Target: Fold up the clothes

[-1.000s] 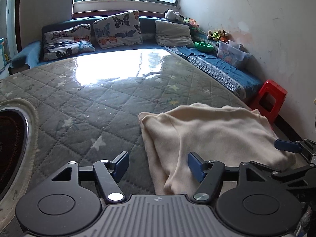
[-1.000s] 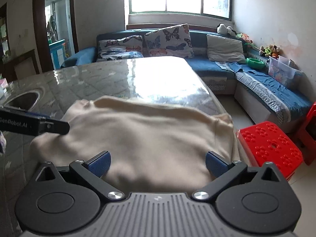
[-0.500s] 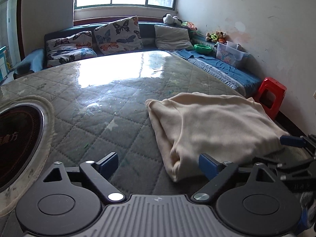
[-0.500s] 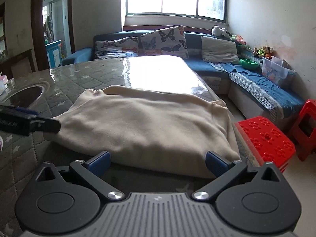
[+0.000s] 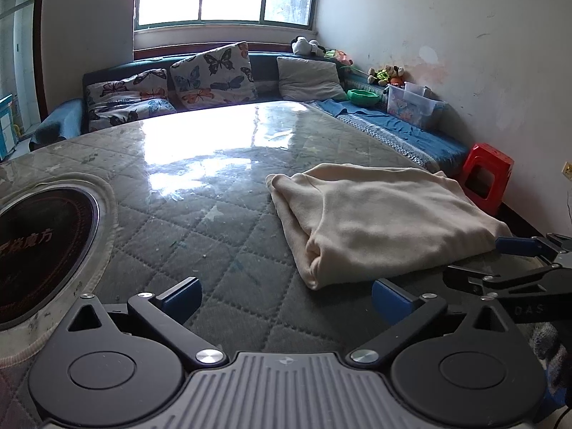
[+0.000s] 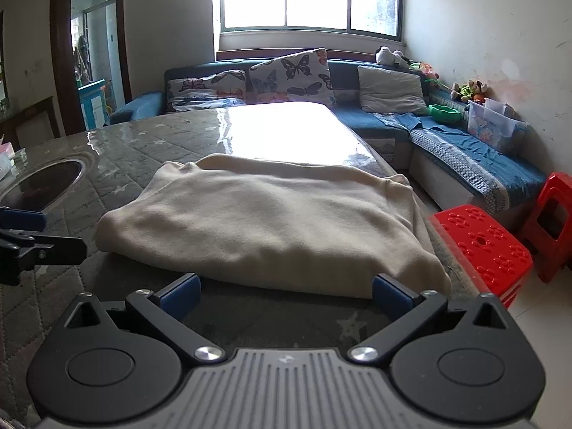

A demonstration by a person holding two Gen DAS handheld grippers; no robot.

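A cream garment (image 5: 386,221) lies folded into a thick rectangle on the quilted grey table (image 5: 200,221), near its right edge. It also shows in the right wrist view (image 6: 271,225), straight ahead. My left gripper (image 5: 286,296) is open and empty, held back from the garment's near left corner. My right gripper (image 6: 286,295) is open and empty, just short of the garment's near edge. The right gripper shows at the right of the left wrist view (image 5: 518,246). The left gripper shows at the left edge of the right wrist view (image 6: 25,236).
A round inset cooktop (image 5: 39,250) sits in the table at the left. Red plastic stools (image 6: 486,246) stand beside the table's right edge. A blue sofa (image 6: 464,157) with butterfly cushions (image 6: 289,75) runs along the far and right walls.
Both grippers have pulled back from the garment toward me. The left gripper's jaws have opened wider. The garment lies still on the table.
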